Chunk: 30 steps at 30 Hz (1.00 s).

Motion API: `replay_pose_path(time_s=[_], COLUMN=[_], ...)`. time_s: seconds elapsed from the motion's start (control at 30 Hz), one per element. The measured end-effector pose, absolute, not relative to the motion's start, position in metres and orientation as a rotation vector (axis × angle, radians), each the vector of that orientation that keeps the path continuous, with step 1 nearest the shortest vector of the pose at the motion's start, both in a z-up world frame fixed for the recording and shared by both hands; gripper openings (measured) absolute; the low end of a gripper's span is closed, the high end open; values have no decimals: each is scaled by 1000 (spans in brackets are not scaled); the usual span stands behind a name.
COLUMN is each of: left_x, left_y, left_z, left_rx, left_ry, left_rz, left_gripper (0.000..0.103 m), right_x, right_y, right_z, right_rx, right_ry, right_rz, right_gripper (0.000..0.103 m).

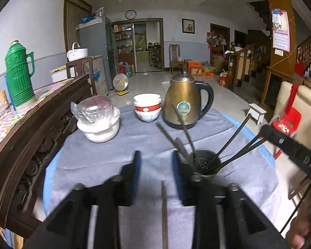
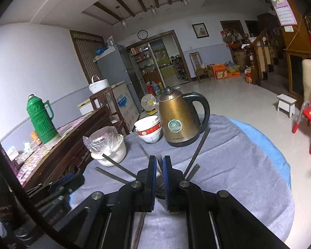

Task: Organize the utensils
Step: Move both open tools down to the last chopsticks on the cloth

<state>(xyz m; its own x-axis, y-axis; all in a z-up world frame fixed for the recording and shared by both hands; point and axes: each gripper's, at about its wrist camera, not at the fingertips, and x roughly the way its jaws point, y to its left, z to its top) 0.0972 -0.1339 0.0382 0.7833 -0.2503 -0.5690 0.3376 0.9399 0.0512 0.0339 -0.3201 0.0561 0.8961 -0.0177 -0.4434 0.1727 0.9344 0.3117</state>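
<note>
A dark cup (image 1: 205,161) stands on the grey cloth (image 1: 105,157) with several dark chopsticks (image 1: 184,128) fanning out of it. My left gripper (image 1: 155,161) is open just left of the cup, its right finger beside the rim. A brown chopstick (image 1: 164,207) lies lengthwise between its jaws, behind the fingertips, with the pads apart from it. My right gripper (image 2: 159,166) hovers over the cup, which is mostly hidden under it, and is shut on a thin chopstick. In the left wrist view the right gripper (image 1: 266,131) meets the upper ends of two slanted chopsticks (image 1: 244,147).
A brass kettle (image 1: 184,101), stacked bowls (image 1: 148,108) and a white pot with a wrapped glass bowl (image 1: 99,124) stand at the far side of the cloth. A carved wooden sideboard (image 1: 41,112) with a green thermos (image 1: 19,72) borders the left. The table's blue edge (image 2: 265,143) curves right.
</note>
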Motion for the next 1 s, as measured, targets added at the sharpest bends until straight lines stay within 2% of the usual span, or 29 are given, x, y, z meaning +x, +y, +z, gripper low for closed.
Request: replay_pose_path(time_s=[0.23,0.57,0.7,1.0], left_x=[91,98,101,124], left_y=[-114,-96,-92,-72], left_z=[27,1,-10,-61], left_rx=[181,201,204,113], left_ry=[608,674,703,942], left_rz=[-260,-211,-210,-353], left_gripper=[58,59,61,61], right_x=[22,1,-2,2], right_y=[-316,-306,-304,-296], right_z=[54,35,20,-23], right_rx=[354,325,328,299], right_ry=[459,489,518,630], right_rz=[-58,-13,-10,-12], right_gripper=[10,18,18,18])
